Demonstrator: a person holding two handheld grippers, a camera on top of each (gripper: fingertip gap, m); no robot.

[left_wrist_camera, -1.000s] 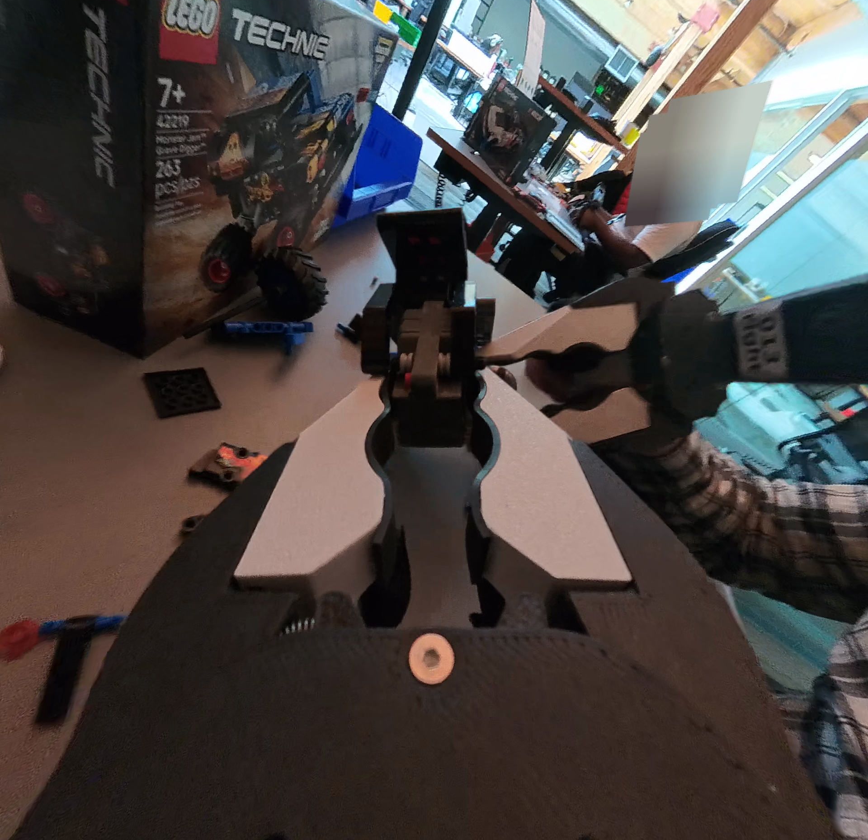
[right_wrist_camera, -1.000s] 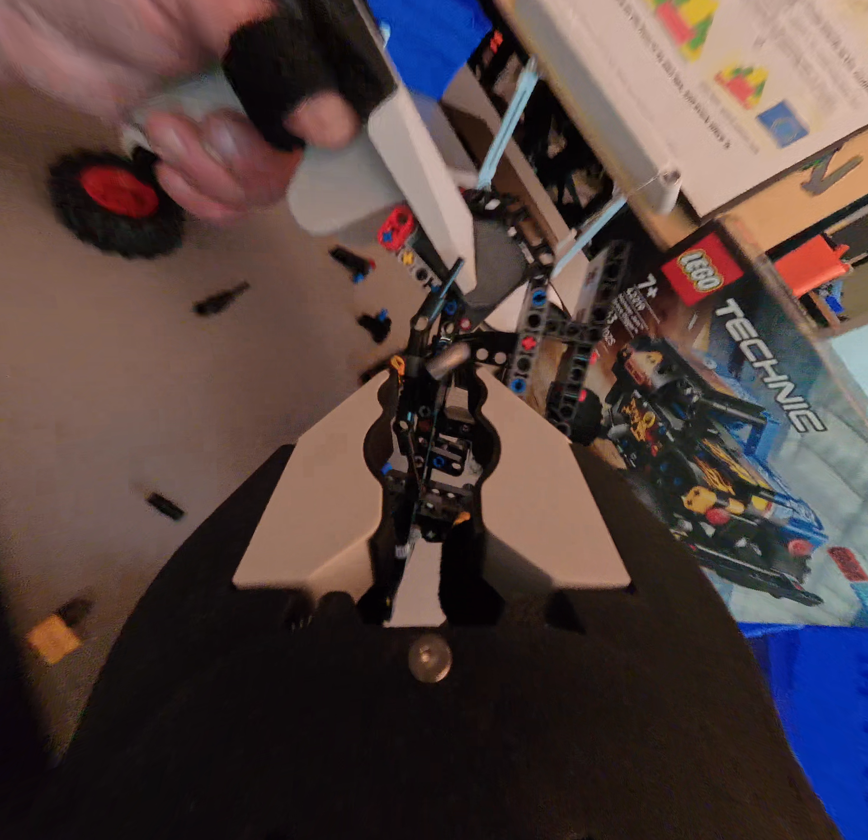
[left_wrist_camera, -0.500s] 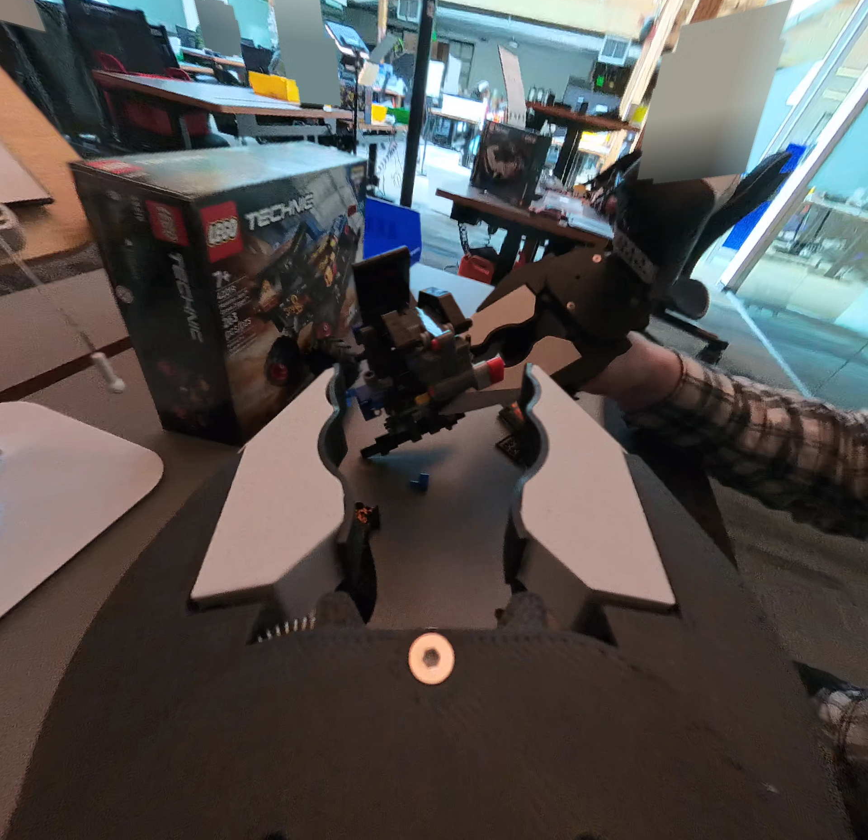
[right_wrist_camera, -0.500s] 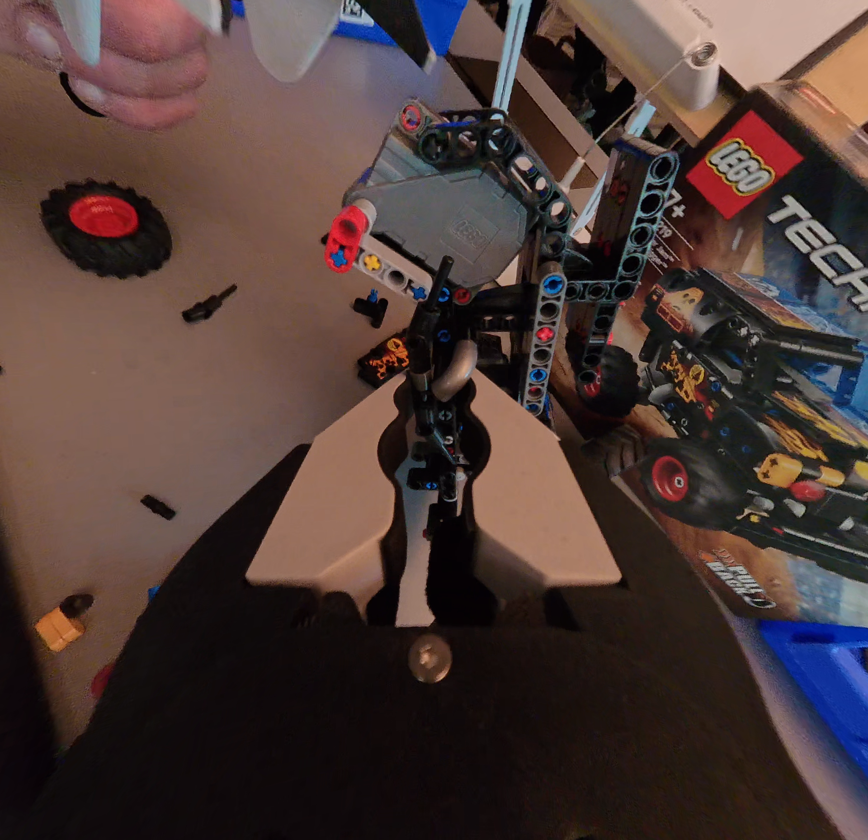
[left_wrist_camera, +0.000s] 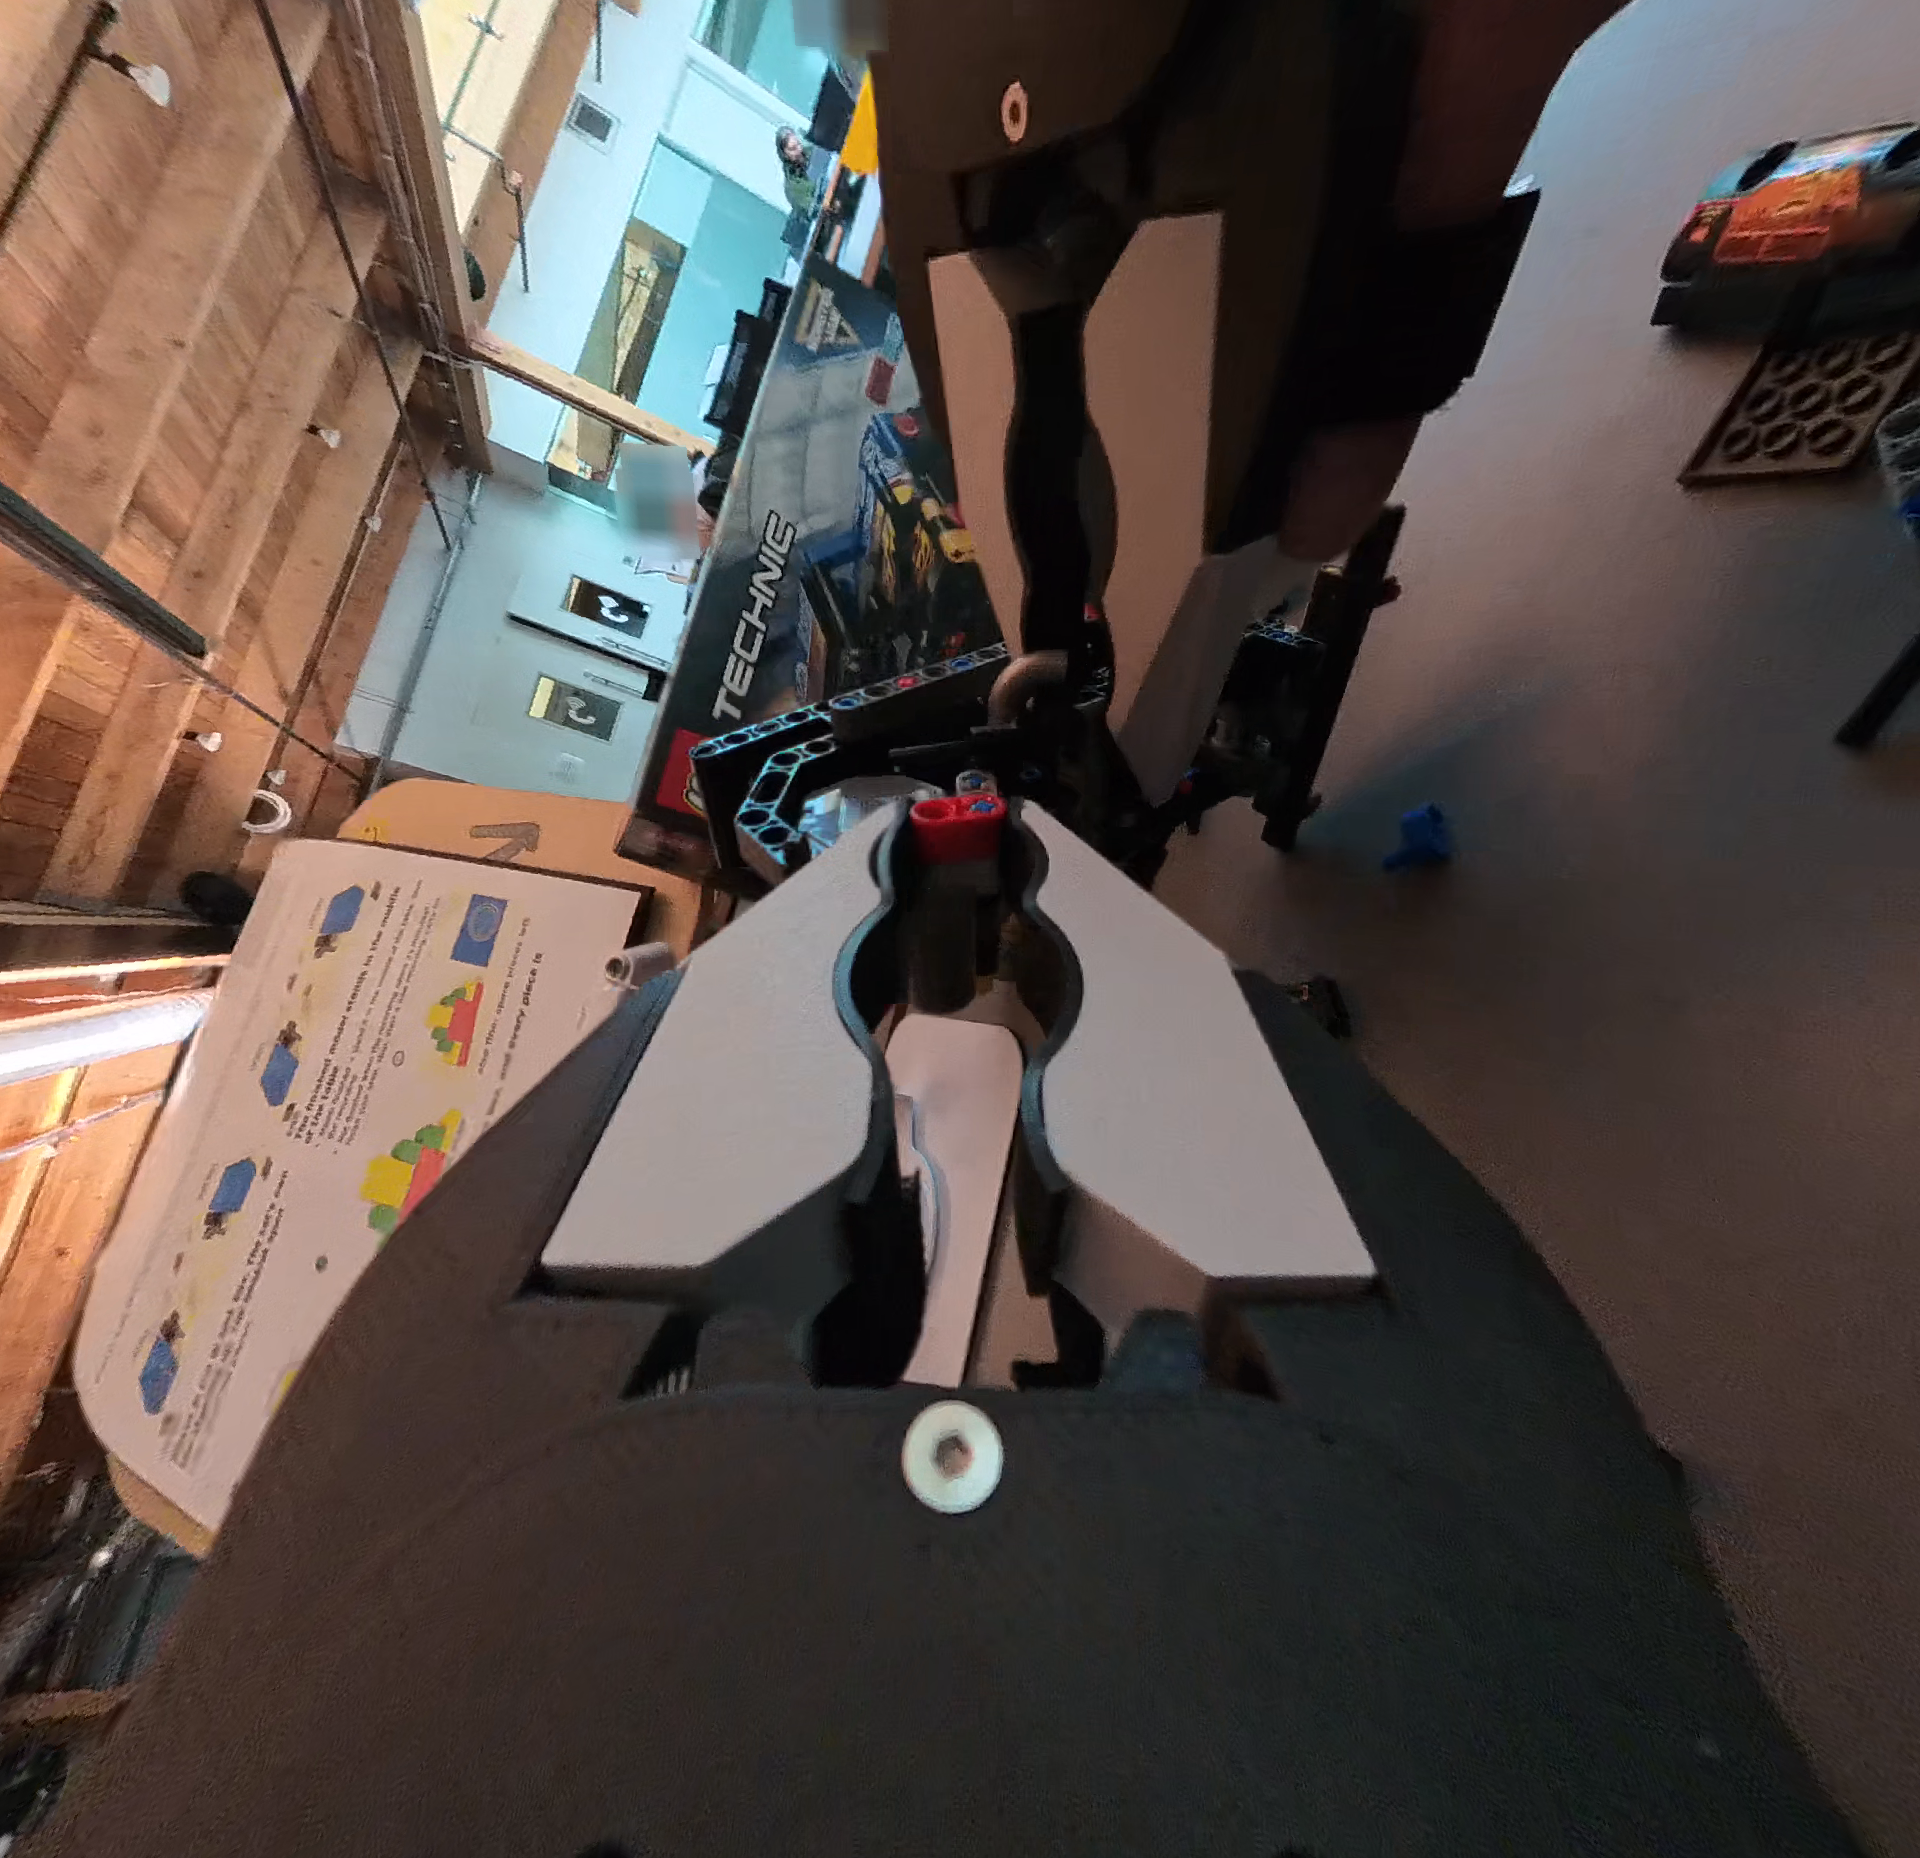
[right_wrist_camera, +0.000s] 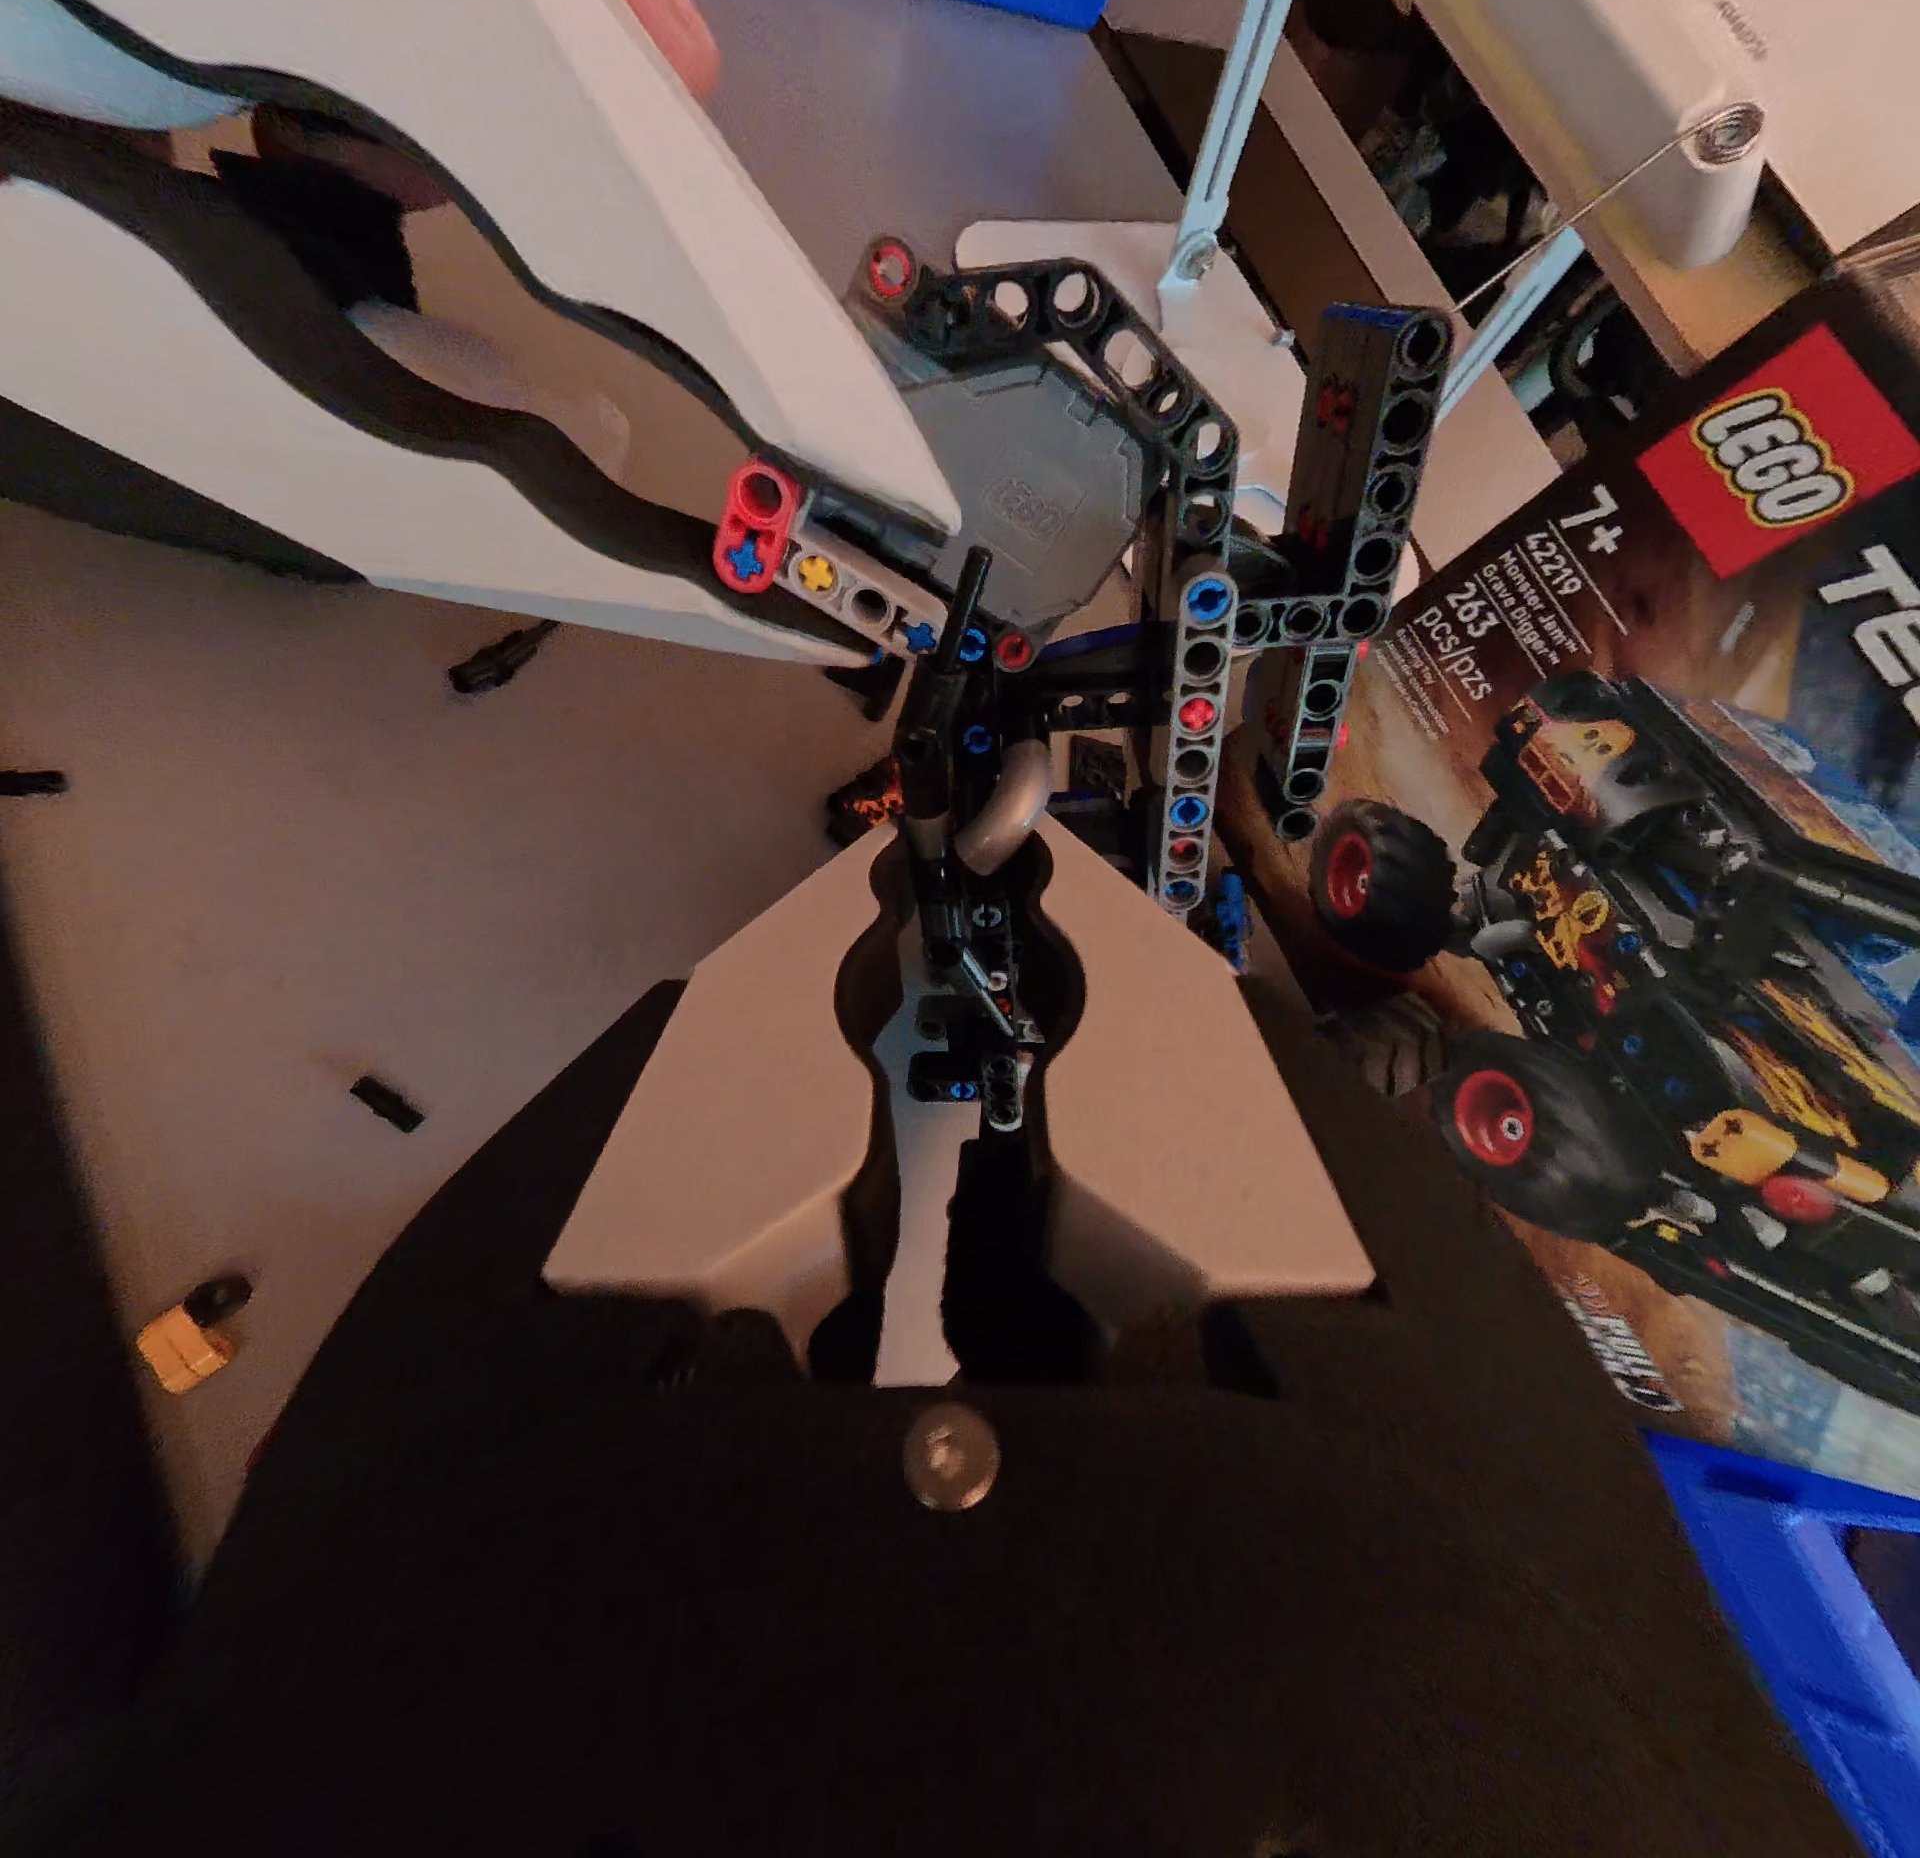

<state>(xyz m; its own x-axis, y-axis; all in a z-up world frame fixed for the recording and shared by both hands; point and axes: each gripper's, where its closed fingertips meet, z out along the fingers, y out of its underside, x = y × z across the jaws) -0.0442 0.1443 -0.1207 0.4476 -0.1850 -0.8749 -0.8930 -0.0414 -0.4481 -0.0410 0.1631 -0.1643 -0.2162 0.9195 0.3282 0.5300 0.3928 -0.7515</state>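
The left gripper [left_wrist_camera: 958,852] was seen closed on a red connector piece [left_wrist_camera: 956,829] at one end of a partly built toy frame [right_wrist_camera: 1122,520] of black and grey perforated beams. In the right wrist view the same red piece [right_wrist_camera: 755,526] was pinched between the white fingers of the left gripper [right_wrist_camera: 800,582], which reached in from the upper left. The right gripper [right_wrist_camera: 961,925] was clamped on a narrow black stem of the frame's lower part, beside a curved grey tube [right_wrist_camera: 1003,811]. The frame was thus held between the two grippers, above the grey surface [right_wrist_camera: 364,873]; whether any part of it touched the surface could not be told.

Just behind the frame a printed toy box [right_wrist_camera: 1621,873] with a picture of a truck was stood. A blue bin [right_wrist_camera: 1808,1642] was seen at the lower right of that view. Small loose pieces were scattered on the surface: a yellow piece [right_wrist_camera: 187,1335], a black pin [right_wrist_camera: 387,1104] and another black pin [right_wrist_camera: 499,655]. In the left wrist view a small blue piece [left_wrist_camera: 1415,838] and a dark perforated plate [left_wrist_camera: 1813,411] were lying on the surface, and a white instruction sheet [left_wrist_camera: 343,1133] was seen at the left.
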